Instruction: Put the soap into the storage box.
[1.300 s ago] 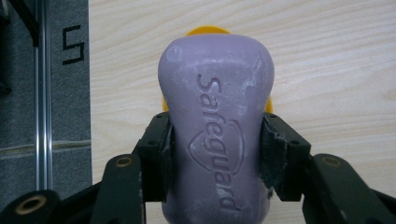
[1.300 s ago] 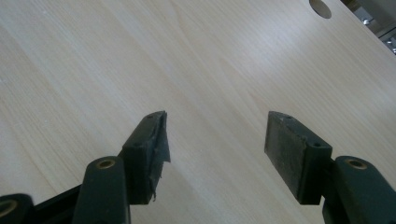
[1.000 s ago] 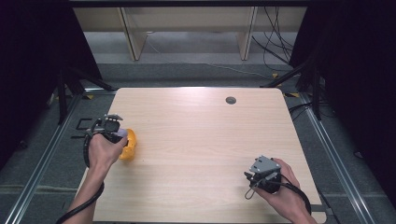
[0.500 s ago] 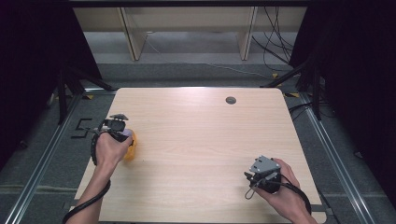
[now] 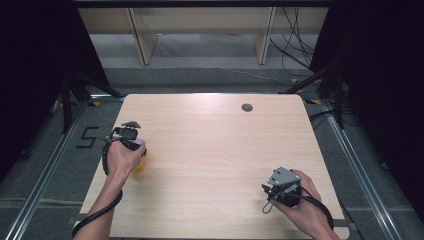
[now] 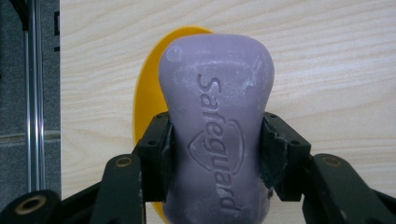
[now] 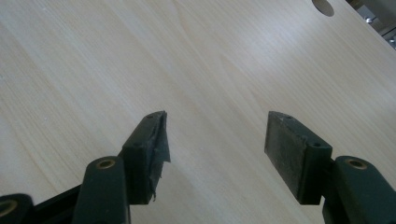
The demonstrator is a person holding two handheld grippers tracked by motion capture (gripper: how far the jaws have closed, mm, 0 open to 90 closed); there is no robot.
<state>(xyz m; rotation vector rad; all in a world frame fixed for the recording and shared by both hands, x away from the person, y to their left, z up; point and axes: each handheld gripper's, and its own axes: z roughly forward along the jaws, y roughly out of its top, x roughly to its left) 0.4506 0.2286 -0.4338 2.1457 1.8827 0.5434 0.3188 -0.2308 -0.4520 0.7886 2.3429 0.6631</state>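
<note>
At the left edge of the high view, the left gripper is clamped on a purple soap. In the left gripper view both pads press the bar's narrow waist, and the soap fills the middle of the frame with its stamped lettering facing the camera. Behind it, toward the upper left of that view, lies a yellow dish on the bench; the soap covers most of the dish, and whether the bar touches it or is lifted off it cannot be told from these views. In the high view a sliver of yellow shows just below the left hand.

The right gripper, at the lower right of the high view, has its jaws apart with nothing between them, over bare wood.

By my reading, the grasp on the soap is made and secure, so the picking part looks done. What is left seems to be carrying the bar either off the dish or settling it into it, then letting go. The right gripper has no share in the work so far.
</note>
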